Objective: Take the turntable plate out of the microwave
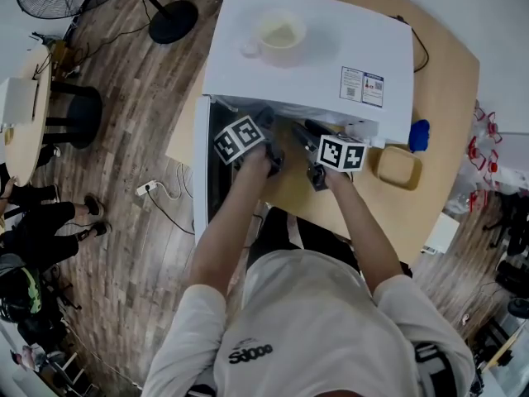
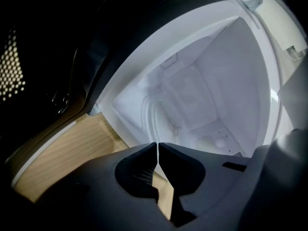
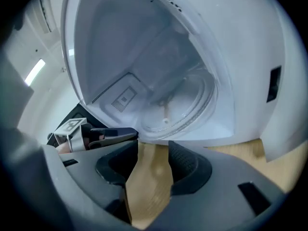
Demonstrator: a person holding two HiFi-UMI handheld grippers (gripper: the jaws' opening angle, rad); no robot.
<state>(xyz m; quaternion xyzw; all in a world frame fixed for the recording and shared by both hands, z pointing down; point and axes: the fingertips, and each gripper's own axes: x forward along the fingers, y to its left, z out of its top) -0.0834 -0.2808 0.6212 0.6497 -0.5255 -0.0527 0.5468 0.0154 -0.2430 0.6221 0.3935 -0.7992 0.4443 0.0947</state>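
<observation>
Person point(image 1: 314, 321): seen from above in a white top, with both arms stretched toward the open microwave.
Left tongs point(image 2: 158, 146): closed to a thin slit at the mouth of the cavity. The plate's rim is seen running down to the tips, but whether it is nipped cannot be told.
Right tongs point(image 3: 153, 146): held wide apart, and nothing is gripped. Only bare wood is seen between them, and the tips are kept just short of the microwave's front sill.
Counter point(image 1: 450, 81): light wood, with the microwave carried on it.
Door point(image 1: 200, 180): swung open on the person's left. Its dark perforated window is shown at the edge of the left gripper view.
Microwave point(image 1: 306, 56): white, with the cavity turned toward the person.
Turntable plate point(image 3: 185, 105): clear round glass, laid on the cavity floor close to the front and not yet taken out.
Mug point(image 1: 279, 33): white, set on the microwave's top.
Yellow dish point(image 1: 397, 168): placed on the counter just right of the microwave.
</observation>
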